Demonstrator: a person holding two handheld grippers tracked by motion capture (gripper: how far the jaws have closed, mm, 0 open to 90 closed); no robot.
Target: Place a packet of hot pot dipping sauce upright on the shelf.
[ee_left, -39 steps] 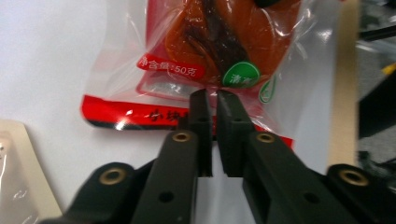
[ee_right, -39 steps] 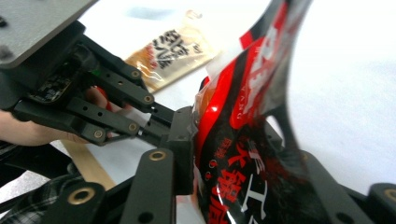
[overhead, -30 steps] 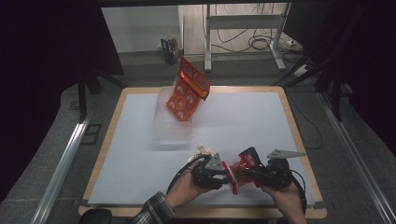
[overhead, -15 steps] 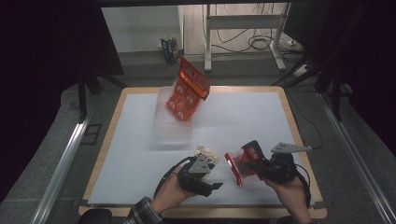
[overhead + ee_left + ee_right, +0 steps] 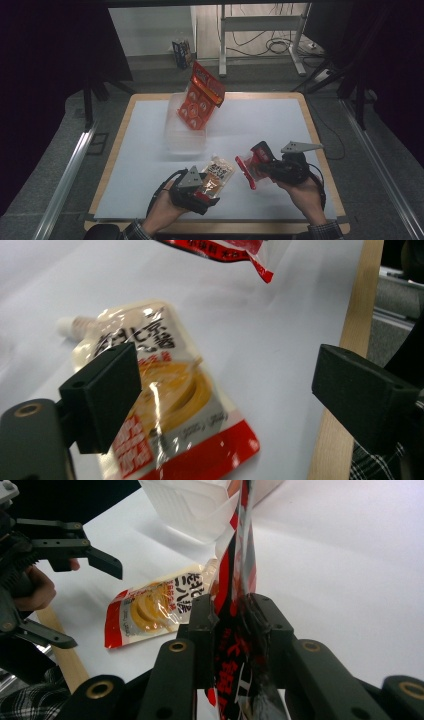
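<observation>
Left tool released, right tool gripping.
Left tool jaws just opened wide over the yellow pouch, lying lower centre on the counter; right tool clamped on the red packet.

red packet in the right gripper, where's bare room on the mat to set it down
Free: the white mat right of the clear plastic container, out to its right edge, and the near-left corner. Crowded: the front middle, where the spouted pouch lies by the left gripper, beside the right gripper holding the red packet.
</observation>
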